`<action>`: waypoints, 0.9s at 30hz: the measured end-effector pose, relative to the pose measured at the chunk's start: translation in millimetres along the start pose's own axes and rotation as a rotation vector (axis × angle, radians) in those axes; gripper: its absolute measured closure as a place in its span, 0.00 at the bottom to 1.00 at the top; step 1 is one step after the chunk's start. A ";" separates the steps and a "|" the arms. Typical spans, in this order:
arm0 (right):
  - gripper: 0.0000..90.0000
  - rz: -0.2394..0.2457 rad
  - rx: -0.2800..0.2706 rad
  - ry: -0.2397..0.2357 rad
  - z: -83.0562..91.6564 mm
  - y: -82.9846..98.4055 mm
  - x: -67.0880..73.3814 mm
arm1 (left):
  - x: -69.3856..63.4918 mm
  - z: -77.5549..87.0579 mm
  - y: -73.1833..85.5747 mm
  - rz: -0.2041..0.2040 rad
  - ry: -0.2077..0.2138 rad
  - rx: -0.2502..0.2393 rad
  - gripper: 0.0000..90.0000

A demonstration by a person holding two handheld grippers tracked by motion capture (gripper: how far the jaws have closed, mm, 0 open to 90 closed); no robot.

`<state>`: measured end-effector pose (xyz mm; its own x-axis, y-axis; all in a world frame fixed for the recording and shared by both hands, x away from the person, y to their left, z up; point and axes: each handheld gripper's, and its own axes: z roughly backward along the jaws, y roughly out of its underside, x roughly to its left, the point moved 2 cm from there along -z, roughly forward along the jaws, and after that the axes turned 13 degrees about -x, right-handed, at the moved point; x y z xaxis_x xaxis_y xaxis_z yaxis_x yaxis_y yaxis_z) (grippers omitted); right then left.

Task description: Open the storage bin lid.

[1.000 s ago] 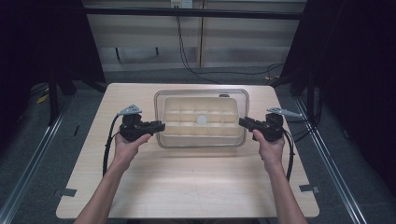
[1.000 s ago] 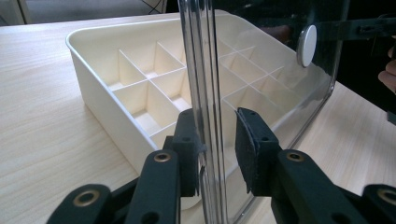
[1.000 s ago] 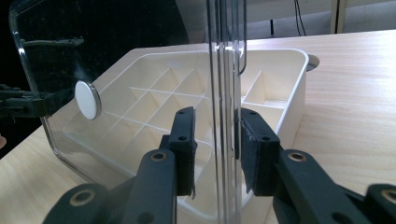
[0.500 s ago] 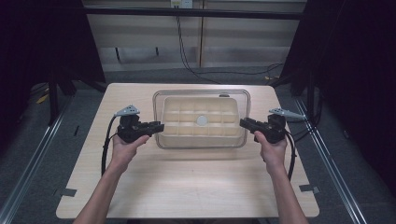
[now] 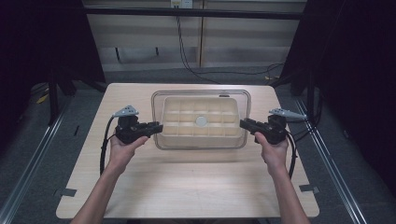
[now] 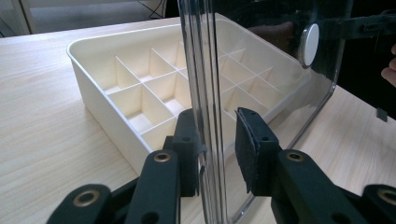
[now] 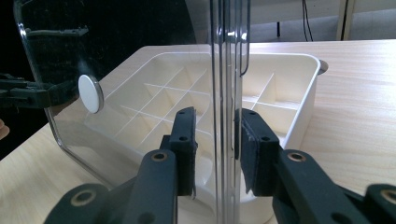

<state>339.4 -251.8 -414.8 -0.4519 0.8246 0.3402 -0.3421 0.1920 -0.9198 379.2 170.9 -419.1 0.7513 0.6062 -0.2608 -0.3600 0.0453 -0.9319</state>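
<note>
From above: holds the clear lid point(image 5: 157, 112) level over the cream divided box point(image 5: 219, 131), near the far middle of the wooden surface point(image 5: 187, 186). Reaches in from either side, left claw point(image 5: 159, 127) at the lid's left edge and right claw point(image 5: 243, 123) at its right edge, a hand behind each. Shows the lid's white knob point(image 5: 201, 121) over the middle of the box, and the lid's outline lying wider than the box all round.

From the left gripper view: looks along the lid edge-on, with both black jaws clenched on its rim, one pad on each face. Shows the empty compartments of the box on one side of the pane and, through it, the knob and the other claw beyond. Leaves unclear whether the lid touches the box rim.

From the right gripper view: gives the same grasp mirrored, jaws clamped on the opposite rim, the knob to the left and the box behind the pane.

Against the earlier frames: keeps both hands, both grips, lid and box in very nearly the same places.
</note>
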 end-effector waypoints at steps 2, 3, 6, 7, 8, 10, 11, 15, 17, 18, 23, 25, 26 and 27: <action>0.77 0.009 0.010 -0.007 2.0 0.4 1.9 | -0.5 2.6 -2.2 -0.007 0.002 0.009 0.78; 0.77 0.014 0.012 -0.010 2.5 0.5 2.8 | -0.9 3.5 -2.8 -0.007 -0.001 0.006 0.78; 0.77 0.017 0.014 -0.013 3.5 0.9 4.6 | -2.0 5.4 -2.9 -0.001 -0.004 -0.006 0.78; 0.78 0.011 0.008 -0.014 4.4 2.1 5.8 | -2.6 6.8 -1.0 -0.007 -0.002 -0.006 0.78; 0.77 0.010 0.010 -0.015 4.4 2.8 5.7 | -2.6 6.8 -1.0 -0.007 -0.002 -0.006 0.78; 0.77 0.014 0.016 -0.015 4.6 3.9 5.7 | -2.7 7.0 1.6 -0.028 -0.002 0.000 0.78; 0.78 0.015 0.018 -0.018 4.8 4.1 6.3 | -2.2 7.6 1.4 -0.023 0.004 -0.001 0.78; 0.78 0.010 0.007 -0.019 6.8 2.8 10.8 | -2.5 11.4 1.1 -0.026 0.004 -0.002 0.78; 0.78 0.010 0.008 -0.021 7.9 2.7 12.5 | -3.1 13.2 0.8 -0.023 0.003 -0.008 0.78; 0.78 0.010 0.008 -0.021 7.9 2.7 12.5 | -3.1 13.2 0.8 -0.023 0.003 -0.008 0.78; 0.79 0.012 0.004 -0.026 10.9 2.9 17.8 | -4.8 17.9 0.1 -0.015 -0.001 -0.009 0.78; 0.79 0.006 0.005 -0.032 13.3 2.3 19.5 | -6.1 19.4 0.5 -0.022 0.001 -0.006 0.77; 0.79 -0.008 -0.004 -0.032 17.1 -0.4 20.7 | -9.0 20.3 0.9 -0.030 0.008 0.002 0.78; 0.79 -0.008 -0.004 -0.032 17.1 -0.4 20.7 | -9.0 20.3 0.9 -0.030 0.008 0.002 0.78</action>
<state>316.1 -243.9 -404.0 -0.4756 0.8056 0.3531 -0.3420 0.2005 -0.9181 360.9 181.6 -412.5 0.7665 0.5979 -0.2344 -0.3379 0.0651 -0.9389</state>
